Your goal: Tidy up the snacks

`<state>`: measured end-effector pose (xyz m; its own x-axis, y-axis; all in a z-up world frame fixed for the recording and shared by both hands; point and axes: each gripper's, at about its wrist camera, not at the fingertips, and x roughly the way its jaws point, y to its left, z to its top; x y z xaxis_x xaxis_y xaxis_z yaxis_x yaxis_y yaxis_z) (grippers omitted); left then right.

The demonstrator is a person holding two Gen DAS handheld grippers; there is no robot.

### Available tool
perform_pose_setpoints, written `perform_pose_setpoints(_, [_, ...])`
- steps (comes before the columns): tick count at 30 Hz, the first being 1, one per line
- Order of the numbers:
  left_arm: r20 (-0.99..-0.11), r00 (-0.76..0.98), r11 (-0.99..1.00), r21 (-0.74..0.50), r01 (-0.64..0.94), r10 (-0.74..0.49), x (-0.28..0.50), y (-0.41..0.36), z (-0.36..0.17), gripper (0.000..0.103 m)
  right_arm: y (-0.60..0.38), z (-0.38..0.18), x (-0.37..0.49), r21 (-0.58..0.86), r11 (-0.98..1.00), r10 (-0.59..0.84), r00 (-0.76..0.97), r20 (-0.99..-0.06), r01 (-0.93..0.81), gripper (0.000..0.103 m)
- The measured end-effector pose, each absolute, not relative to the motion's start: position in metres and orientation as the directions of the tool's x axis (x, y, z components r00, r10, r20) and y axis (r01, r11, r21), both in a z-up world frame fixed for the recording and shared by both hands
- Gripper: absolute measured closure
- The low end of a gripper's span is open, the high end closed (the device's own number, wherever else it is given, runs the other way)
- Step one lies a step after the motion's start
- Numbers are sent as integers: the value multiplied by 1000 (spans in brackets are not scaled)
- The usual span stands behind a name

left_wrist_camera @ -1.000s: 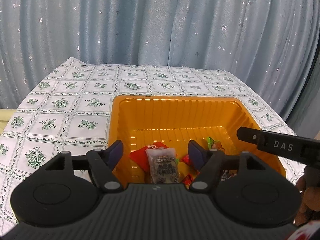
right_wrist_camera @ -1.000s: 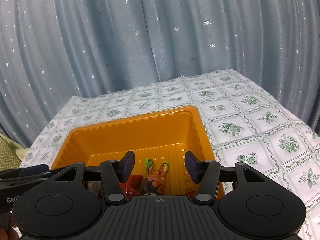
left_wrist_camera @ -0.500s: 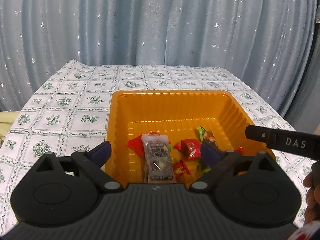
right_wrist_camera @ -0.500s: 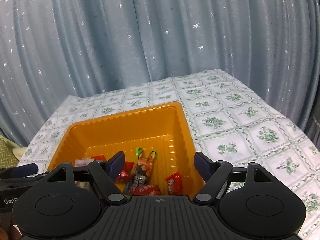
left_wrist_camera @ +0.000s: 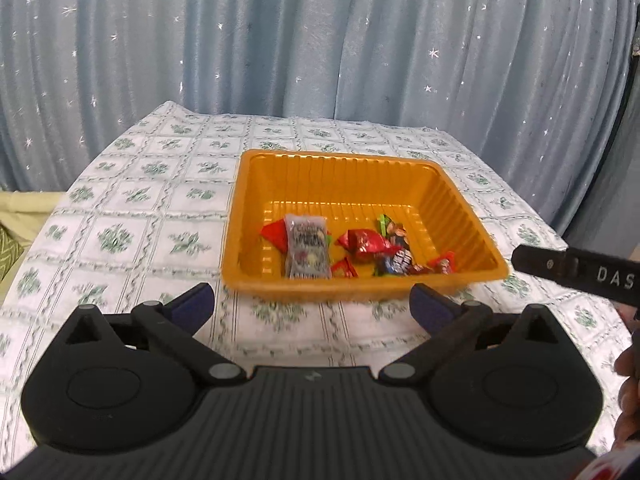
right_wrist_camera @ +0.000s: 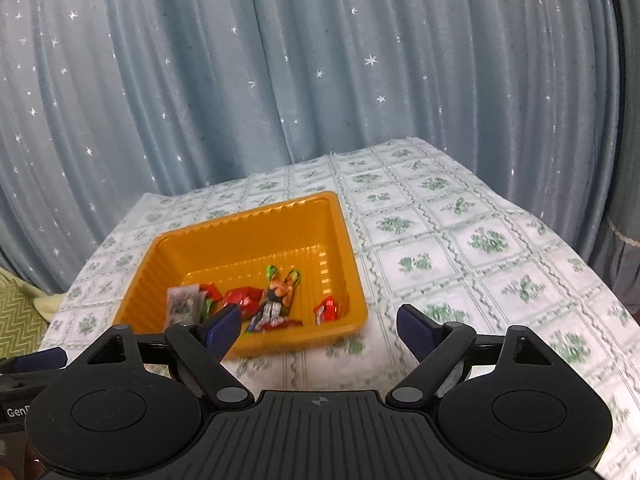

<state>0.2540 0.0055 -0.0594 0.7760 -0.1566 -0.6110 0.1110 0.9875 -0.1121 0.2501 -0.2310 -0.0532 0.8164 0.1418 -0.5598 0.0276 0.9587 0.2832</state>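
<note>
Both grippers backed off tray (left_wrist_camera: 360,280) | grey packet (left_wrist_camera: 307,246) lengthwise front-to-back

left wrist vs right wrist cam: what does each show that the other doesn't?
Left wrist only: the right gripper's finger lettered "DAS" at the right edge, and the left gripper, open, empty.
Right wrist only: the right gripper, open, empty, and a green zigzag cloth at far left.
Both: orange tray with snack packets, floral tablecloth, starry blue curtain.

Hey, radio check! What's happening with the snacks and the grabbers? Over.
Left gripper and right gripper: jaws just opened wide, nothing between them. Snacks all lying in orange tray. Tablecloth around it, nothing in the way.
</note>
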Motion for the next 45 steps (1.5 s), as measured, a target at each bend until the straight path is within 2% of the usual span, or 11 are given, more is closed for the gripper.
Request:
perform_pose_setpoints(6, [-609, 781, 990, -115, 84, -137, 215, 12, -42, 0, -227, -47, 216, 283, 959, 162, 801, -576, 9, 18])
perform_pose_setpoints(19, [-621, 778, 993, -115, 30, -95, 136, 15, 13, 0, -213, 4, 149, 255, 963, 231, 753, -616, -87, 18])
perform_pose_setpoints(34, [-592, 804, 996, -91, 0, -54, 69, 3, 67, 0, -234, 67, 77, 220, 972, 197, 797, -571, -82, 18])
perform_pose_setpoints(45, [-589, 807, 998, -67, -10, -31, 37, -5, 78, 0, -238, 87, 38, 191, 978, 182, 808, -561, -88, 18])
